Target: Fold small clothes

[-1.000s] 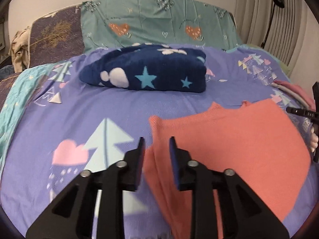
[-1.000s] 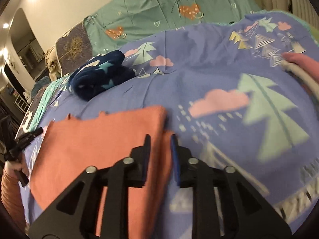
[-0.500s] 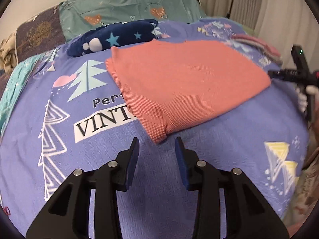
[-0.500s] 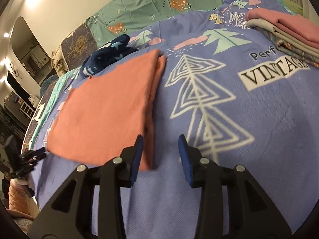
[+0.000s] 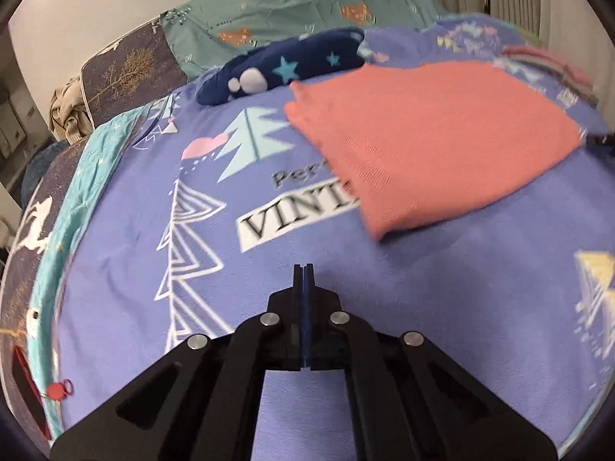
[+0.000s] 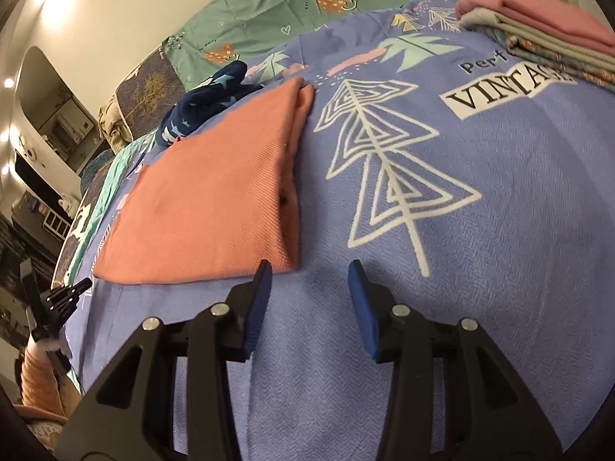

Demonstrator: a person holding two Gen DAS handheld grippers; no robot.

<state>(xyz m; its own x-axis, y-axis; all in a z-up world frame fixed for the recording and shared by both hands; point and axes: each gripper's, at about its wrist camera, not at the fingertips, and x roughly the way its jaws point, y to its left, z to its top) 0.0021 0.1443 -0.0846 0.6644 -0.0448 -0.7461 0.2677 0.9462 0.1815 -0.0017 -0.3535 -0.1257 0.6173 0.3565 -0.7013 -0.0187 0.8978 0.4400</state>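
Observation:
A coral-pink folded garment (image 5: pixel 426 138) lies flat on the purple printed bedspread (image 5: pixel 269 253); it also shows in the right wrist view (image 6: pixel 215 199). My left gripper (image 5: pixel 303 269) is shut and empty, pulled back in front of the garment's near left corner. My right gripper (image 6: pixel 309 272) is open and empty, its left fingertip (image 6: pixel 263 272) just at the garment's near right corner. In the right wrist view the left gripper (image 6: pixel 57 296) shows at the far left edge.
A navy star-print fleece bundle (image 5: pixel 284 65) lies behind the garment. A stack of folded clothes (image 6: pixel 546 38) sits at the right of the bed. Teal and dark patterned pillows (image 5: pixel 292 11) line the headboard. The bed's left edge drops off near a red object (image 5: pixel 27 392).
Both grippers let go of the garment and pulled back toward the near side of the bed. The left gripper closed from open; the right gripper opened wider.

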